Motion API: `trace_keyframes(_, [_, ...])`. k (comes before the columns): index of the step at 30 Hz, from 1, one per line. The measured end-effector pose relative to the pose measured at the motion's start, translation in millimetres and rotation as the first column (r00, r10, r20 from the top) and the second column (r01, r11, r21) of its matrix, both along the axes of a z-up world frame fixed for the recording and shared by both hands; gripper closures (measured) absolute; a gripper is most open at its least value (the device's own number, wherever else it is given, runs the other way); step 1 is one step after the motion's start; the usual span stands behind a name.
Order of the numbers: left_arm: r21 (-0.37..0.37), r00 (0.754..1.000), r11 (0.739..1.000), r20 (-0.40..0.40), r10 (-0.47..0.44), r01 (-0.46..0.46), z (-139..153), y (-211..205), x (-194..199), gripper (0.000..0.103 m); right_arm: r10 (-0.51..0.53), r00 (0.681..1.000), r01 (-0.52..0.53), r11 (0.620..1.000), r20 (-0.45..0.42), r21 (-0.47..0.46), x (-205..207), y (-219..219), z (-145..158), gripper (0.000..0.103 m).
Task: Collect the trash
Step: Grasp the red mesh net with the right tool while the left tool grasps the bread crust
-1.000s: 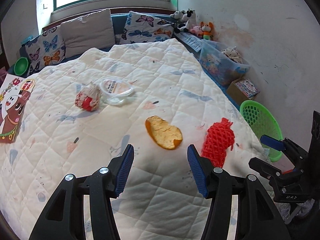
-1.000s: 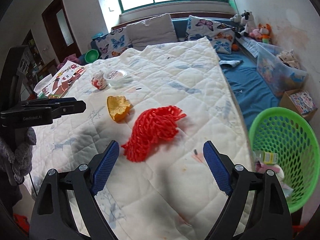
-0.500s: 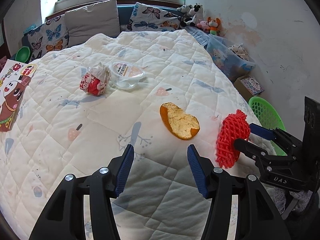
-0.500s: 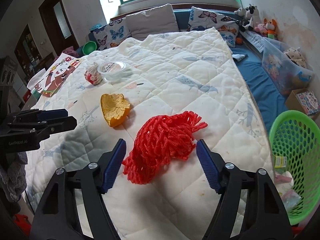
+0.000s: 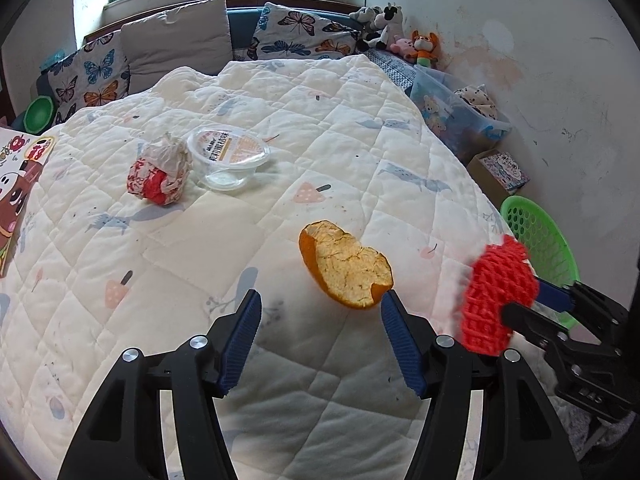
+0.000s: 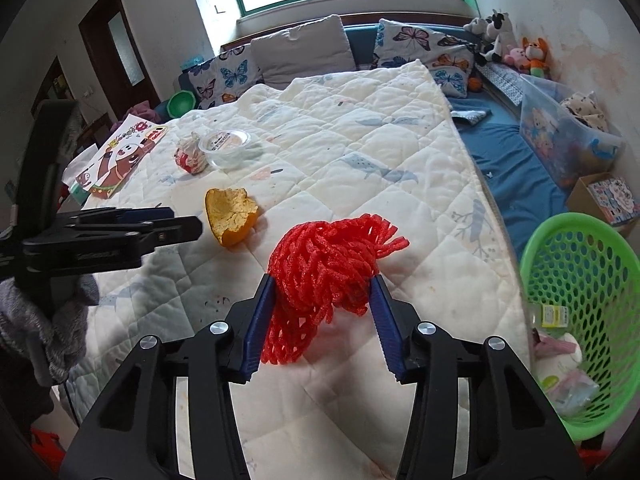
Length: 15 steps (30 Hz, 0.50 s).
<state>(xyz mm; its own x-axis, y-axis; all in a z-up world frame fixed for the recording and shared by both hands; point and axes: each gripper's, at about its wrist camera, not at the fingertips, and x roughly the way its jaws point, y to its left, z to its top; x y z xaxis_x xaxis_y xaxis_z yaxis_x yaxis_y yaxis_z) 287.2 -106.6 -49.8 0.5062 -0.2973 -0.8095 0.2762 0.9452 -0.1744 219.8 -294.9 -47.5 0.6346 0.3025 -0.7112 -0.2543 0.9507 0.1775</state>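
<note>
A green basket point(image 6: 580, 280) stands on the floor just beside the bed's right edge; in it lie a few wrappers and a small packet, though the mesh hides too much to tell them apart. On the quilt point(image 5: 280, 120), a clear plastic tub point(image 5: 228, 156) sits far up the bed, seemingly empty, touching a crumpled red-and-white wrapper point(image 5: 160, 168). The right gripper point(image 6: 324, 300) has just been closing and now clamps a red foam net point(image 6: 324, 264) between its pads, near the quilt's right edge. The left gripper point(image 5: 320, 320) has its jaws apart, just opened a little wider, nothing between them, with an orange peel point(image 5: 346, 270) lying just beyond its right fingertip. A picture book point(image 6: 120, 156) lies at the bed's left side.
</note>
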Motion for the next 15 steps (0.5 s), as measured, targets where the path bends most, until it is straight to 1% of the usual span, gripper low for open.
trace_keyframes(3, [0.001,1.000,1.000,-0.006,0.009,-0.009,-3.9,-3.1,6.1,0.043,-0.009,1.000,0.009,1.000,0.015,-0.010,-9.7,-8.5,4.8,0.054])
trace_keyframes(6, [-0.011,1.000,1.000,-0.008,0.023,-0.023,-6.8,-1.9,11.4,0.047,-0.023,0.999,0.023,1.000,0.026,-0.017,-18.6,-19.0,8.5,0.054])
trace_keyframes(12, [-0.067,0.998,0.996,-0.046,0.051,-0.054,-15.8,3.3,23.7,0.060,-0.069,0.997,0.070,0.997,0.041,-0.032,-33.1,-41.9,13.2,0.054])
trace_keyframes(15, [-0.082,0.998,0.996,-0.047,0.043,-0.046,-17.2,1.0,26.5,0.073,-0.094,0.995,0.096,0.995,0.042,-0.033,-37.4,-52.7,14.0,0.054])
